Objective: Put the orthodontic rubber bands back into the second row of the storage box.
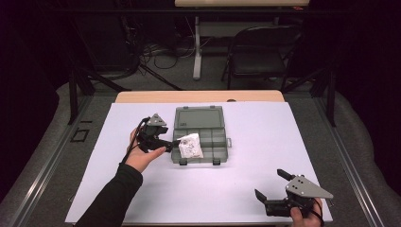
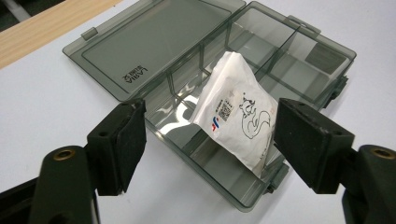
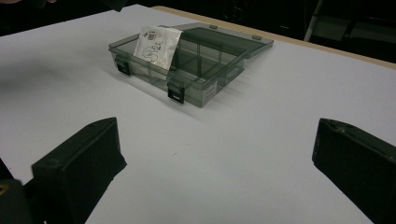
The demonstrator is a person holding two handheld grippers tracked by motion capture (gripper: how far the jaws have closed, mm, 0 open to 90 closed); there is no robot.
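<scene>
1. Two grippers, both idle: the left gripper (image 1: pixel 176 142) stands with jaws parted just beside the white packet (image 1: pixel 190 144), pads off it, so it leans loose inside the open grey organiser box (image 1: pixel 222 142)
2. The right gripper (image 1: pixel 269 184) waits wide open, well apart near the table's (image 1: pixel 283 132) front edge

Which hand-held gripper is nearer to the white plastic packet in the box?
Left. The left hand-held gripper is right beside the white plastic packet; the right hand-held gripper is far off, near the table's front edge.

A packet (image 1: pixel 190 145) leans in the left compartments of the box (image 1: pixel 211 142) (lid open behind).
</scene>
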